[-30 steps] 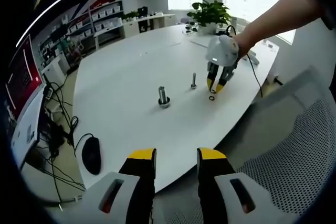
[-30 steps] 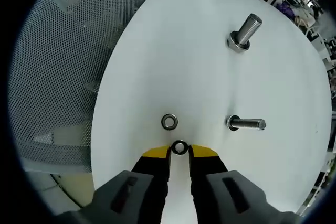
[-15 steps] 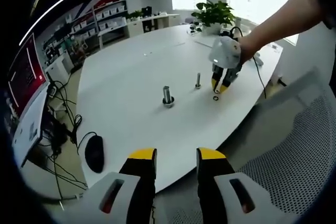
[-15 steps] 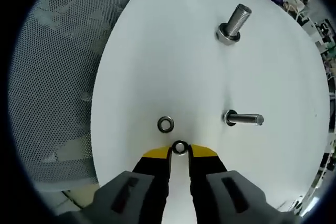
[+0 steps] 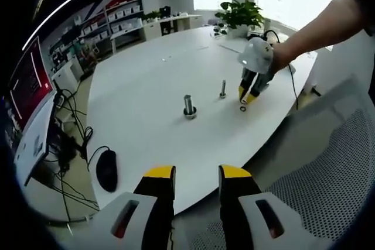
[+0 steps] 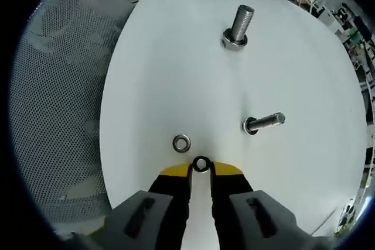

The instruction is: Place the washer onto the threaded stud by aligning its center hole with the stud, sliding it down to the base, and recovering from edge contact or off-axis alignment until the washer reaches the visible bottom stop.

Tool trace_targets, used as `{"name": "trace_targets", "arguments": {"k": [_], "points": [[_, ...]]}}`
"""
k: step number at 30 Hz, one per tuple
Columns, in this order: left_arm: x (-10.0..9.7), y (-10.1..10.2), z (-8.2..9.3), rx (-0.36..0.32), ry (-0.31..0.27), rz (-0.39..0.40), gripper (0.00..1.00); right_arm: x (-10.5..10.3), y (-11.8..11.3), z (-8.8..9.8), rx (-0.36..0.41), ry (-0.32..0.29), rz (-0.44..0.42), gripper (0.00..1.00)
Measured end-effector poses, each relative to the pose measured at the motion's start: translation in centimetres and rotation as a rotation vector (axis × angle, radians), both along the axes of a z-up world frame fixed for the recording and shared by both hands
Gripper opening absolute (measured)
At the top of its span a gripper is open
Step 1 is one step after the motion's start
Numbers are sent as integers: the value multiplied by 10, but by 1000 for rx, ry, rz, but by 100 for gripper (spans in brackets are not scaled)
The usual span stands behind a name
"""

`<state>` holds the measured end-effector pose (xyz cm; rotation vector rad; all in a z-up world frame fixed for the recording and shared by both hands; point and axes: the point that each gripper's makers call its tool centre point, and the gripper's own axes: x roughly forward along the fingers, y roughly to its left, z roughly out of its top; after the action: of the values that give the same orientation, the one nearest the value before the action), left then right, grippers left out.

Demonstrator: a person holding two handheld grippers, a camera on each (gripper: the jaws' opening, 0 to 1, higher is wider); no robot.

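My right gripper [image 6: 201, 167] is shut on a small steel washer [image 6: 201, 164], pinched edge-on at its yellow tips above the white table [image 6: 176, 68]. A second washer [image 6: 181, 142] lies flat on the table just ahead and left of the tips. A thin threaded stud [image 6: 263, 123] stands to the right of them, and a thicker stud [image 6: 237, 24] with a collar at its base stands farther off. In the left gripper view my right gripper [image 5: 251, 95] hovers beside the thin stud [image 5: 222, 89]. My left gripper [image 5: 196, 174] hangs open off the table's near edge.
A black mouse [image 5: 105, 171] lies at the table's left edge with cables below it. A mesh chair [image 5: 316, 185] stands on the right. A potted plant [image 5: 239, 13] is at the far end. A person's arm [image 5: 316, 24] reaches in from the upper right.
The right gripper has kept the washer and shifted a little; in its view both studs have slid up and leftward, and the loose washer lies closer to the tips. The left gripper stays open.
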<state>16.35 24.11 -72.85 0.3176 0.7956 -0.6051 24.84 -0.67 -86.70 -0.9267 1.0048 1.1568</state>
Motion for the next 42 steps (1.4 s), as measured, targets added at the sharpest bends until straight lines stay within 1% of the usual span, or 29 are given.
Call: {"name": "trace_targets", "arguments": {"k": [2, 4, 9, 13, 16, 19, 21, 24, 31, 34, 42], "points": [[-1, 0, 0, 6, -3, -7, 27, -1, 0, 1, 35, -11, -26, 14], [-1, -1, 0, 6, -3, -10, 27, -1, -1, 1, 50, -16, -39, 14], [-1, -1, 0, 2, -5, -11, 27, 1, -1, 1, 86, -2, -114, 14], [0, -1, 2, 0, -13, -13, 27, 2, -1, 2, 112, -3, -157, 14], [-1, -2, 3, -6, -17, -15, 27, 4, -3, 1, 117, 0, -181, 14], [-1, -3, 2, 0, -19, -28, 27, 5, -4, 4, 115, -6, -186, 14], [0, -3, 5, -7, -27, -27, 27, 11, -4, 8, 133, -2, -216, 14], [1, -2, 7, -23, -37, -16, 27, 18, 0, 21, 169, -8, -251, 14], [2, -3, 8, -31, -37, -17, 27, 30, 9, 39, 182, -26, -238, 14], [1, -3, 7, -25, -36, -23, 27, 35, 11, 44, 159, -54, -183, 14], [2, -2, 8, -20, -47, -18, 27, 45, 17, 58, 174, -60, -188, 14]]}}
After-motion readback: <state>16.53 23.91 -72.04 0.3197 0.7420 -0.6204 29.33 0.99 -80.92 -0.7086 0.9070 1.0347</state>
